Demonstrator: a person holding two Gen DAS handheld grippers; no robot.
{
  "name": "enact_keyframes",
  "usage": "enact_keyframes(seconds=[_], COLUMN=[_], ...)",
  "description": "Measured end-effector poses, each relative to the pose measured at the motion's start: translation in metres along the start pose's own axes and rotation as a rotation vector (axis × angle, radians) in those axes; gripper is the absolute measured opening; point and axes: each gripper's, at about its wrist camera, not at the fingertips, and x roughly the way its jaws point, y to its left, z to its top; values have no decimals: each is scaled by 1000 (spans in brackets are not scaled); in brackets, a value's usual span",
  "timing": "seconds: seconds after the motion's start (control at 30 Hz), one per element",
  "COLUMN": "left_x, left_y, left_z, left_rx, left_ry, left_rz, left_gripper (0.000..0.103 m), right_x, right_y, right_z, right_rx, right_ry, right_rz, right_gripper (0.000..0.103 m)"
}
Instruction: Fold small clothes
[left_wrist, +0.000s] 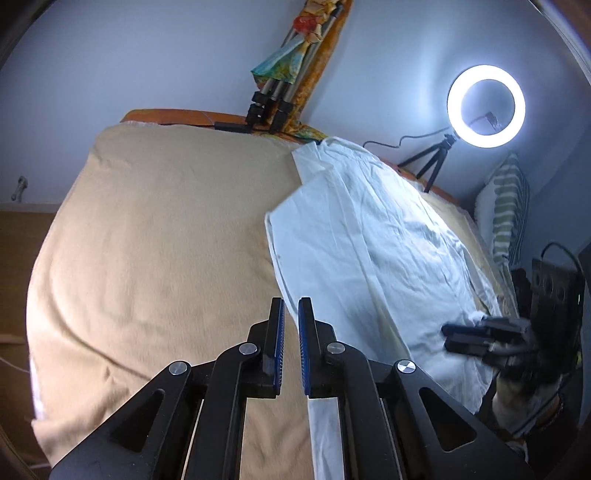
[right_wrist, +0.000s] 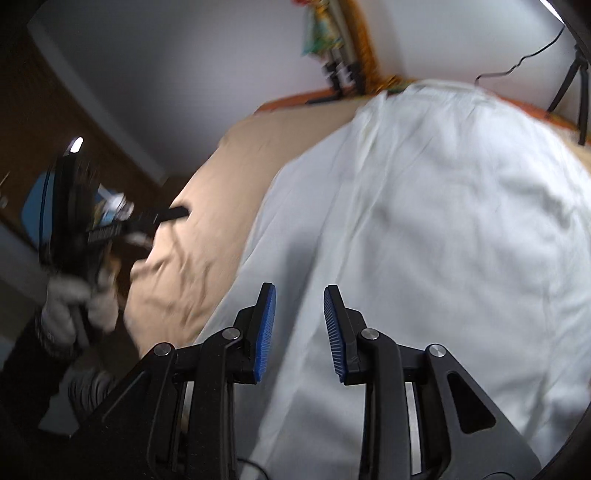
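Observation:
A white wrinkled garment (left_wrist: 369, 240) lies spread on a beige blanket (left_wrist: 166, 240) that covers a bed. My left gripper (left_wrist: 291, 303) hovers over the garment's left edge, shut, with nothing between its blue pads. The right gripper (left_wrist: 447, 338) shows blurred over the garment's near right edge. In the right wrist view the garment (right_wrist: 443, 203) fills the frame. My right gripper (right_wrist: 299, 291) stands open above it, with nothing between its pads. The left gripper (right_wrist: 183, 213) shows blurred over the blanket (right_wrist: 207, 177), held by a gloved hand (right_wrist: 70, 306).
A lit ring light (left_wrist: 485, 106) on a small tripod stands at the bed's far right corner. Folded tripod legs (left_wrist: 273, 99) and a colourful cloth lean on the back wall. A striped pillow (left_wrist: 508, 206) lies at the right. Brown wooden furniture (right_wrist: 44, 103) stands left of the bed.

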Motion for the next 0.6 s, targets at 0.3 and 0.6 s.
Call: enact_keyframes(seconds=[0.3, 0.6], left_x=[8, 1], left_y=[-12, -8], left_z=[-81, -137], left_rx=[-66, -147], left_ry=[82, 25], left_rz=[-1, 60], left_gripper=[33, 41], right_x=[7, -30], right_y=[-6, -14], right_z=[-56, -81], right_rx=[92, 136], right_ry=[10, -77], right_rz=[-37, 21], right_gripper=[29, 29])
